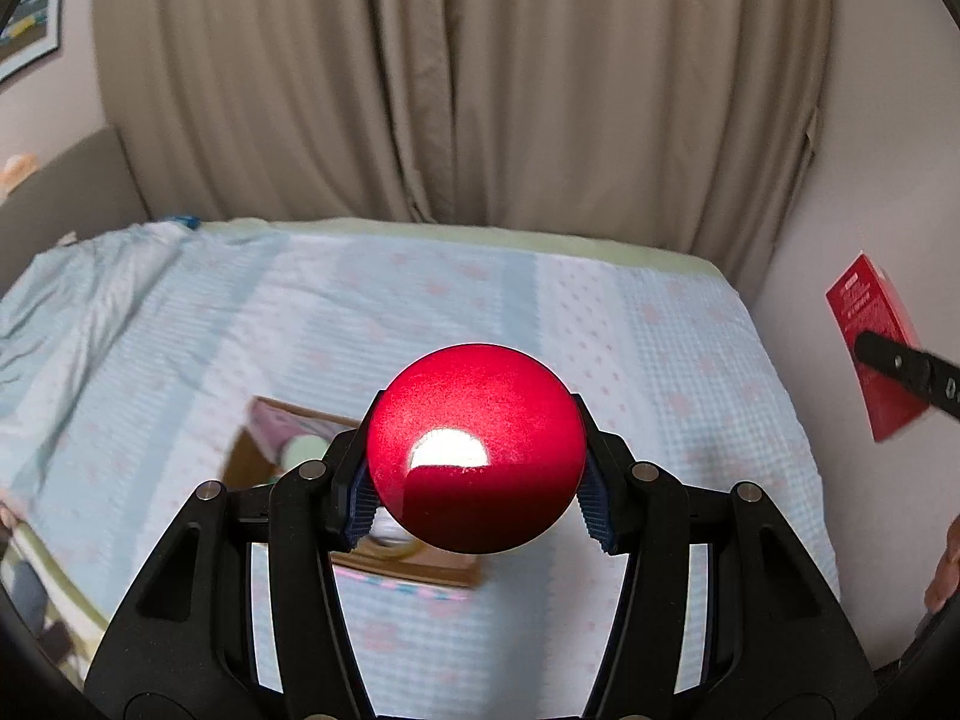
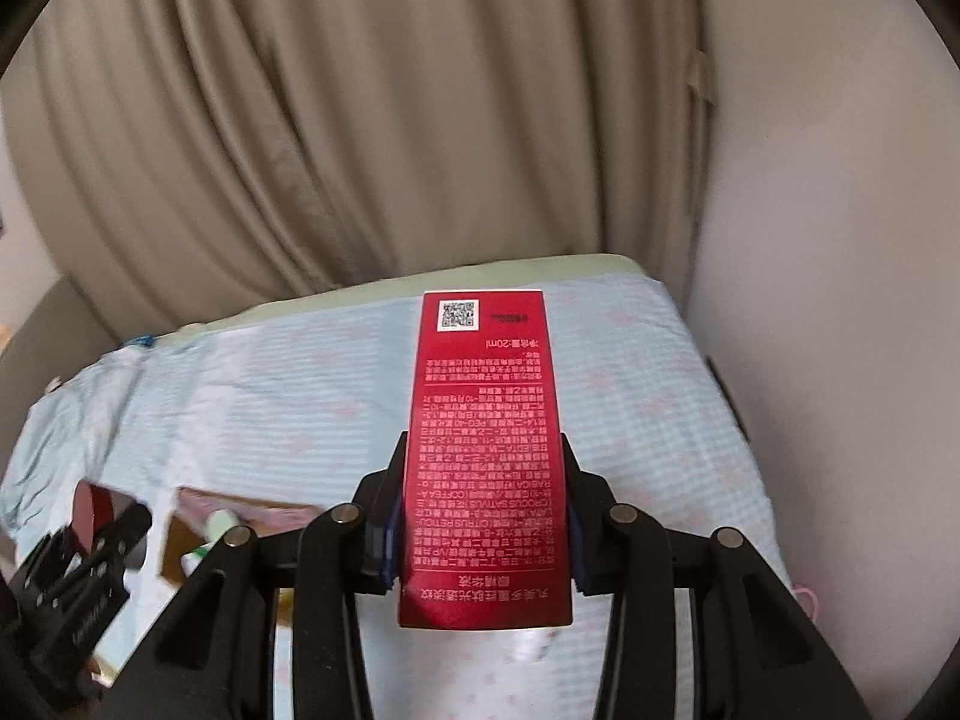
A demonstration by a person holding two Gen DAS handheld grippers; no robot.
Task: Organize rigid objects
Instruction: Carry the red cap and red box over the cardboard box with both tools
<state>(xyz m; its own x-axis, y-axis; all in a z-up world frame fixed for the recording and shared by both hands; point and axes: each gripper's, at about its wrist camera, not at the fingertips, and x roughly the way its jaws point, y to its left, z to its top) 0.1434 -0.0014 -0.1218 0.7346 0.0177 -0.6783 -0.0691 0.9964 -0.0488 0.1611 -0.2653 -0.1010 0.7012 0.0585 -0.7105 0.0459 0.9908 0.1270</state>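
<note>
Two things are being carried at once above the bed (image 1: 540, 312). The left gripper (image 1: 477, 468) is clamping a glossy red ball (image 1: 477, 450) between its blue pads, jaws closed around its sides; the right gripper (image 2: 483, 522) is pinching a tall red box (image 2: 487, 456) by its long edges, printed face toward the camera. Both are hanging in the air over the cardboard box (image 1: 264, 456) lying on the bedspread — the ball nearly above it, the red box off to its right.

Judging by this, the carry-and-drop step is under way, and the next move is calling for lowering one item into the cardboard box and letting the jaws part only once it is settling inside.

Much of the cardboard box is hiding behind the ball and fingers, and its contents — something white and green among them — are blurring too much to name.
</note>
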